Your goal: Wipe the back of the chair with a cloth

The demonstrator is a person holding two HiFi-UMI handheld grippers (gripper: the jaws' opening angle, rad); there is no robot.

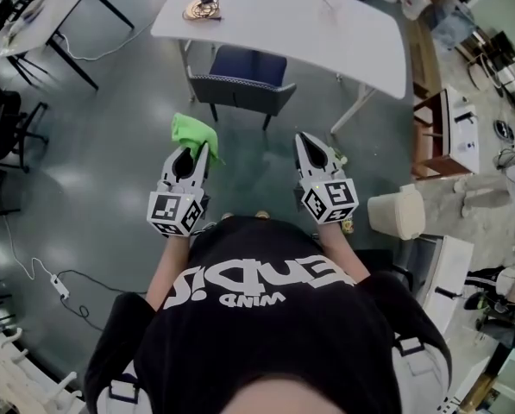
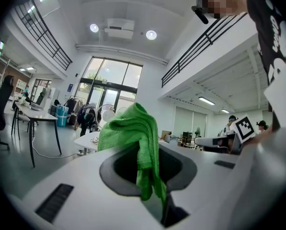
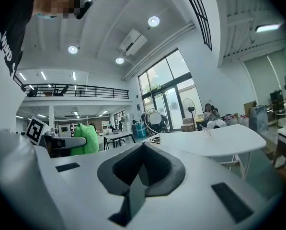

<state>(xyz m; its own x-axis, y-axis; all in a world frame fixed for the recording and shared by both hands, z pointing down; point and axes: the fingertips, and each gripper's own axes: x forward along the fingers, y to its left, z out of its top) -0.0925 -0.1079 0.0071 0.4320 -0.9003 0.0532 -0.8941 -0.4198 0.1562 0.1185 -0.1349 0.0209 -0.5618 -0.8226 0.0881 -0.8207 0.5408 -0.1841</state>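
Observation:
A chair with a blue seat and a dark grey back stands tucked at the white table, its back facing me. My left gripper is shut on a bright green cloth that bunches out of its tip, a little short of the chair's back. In the left gripper view the cloth hangs between the closed jaws. My right gripper is shut with nothing in it, level with the left one and to its right. The right gripper view shows the cloth off to its left.
A cream stool stands at the right near my right elbow. A brown shelf with clutter lies further right. A second table and black chairs stand at the far left. A cable and power strip lie on the grey floor.

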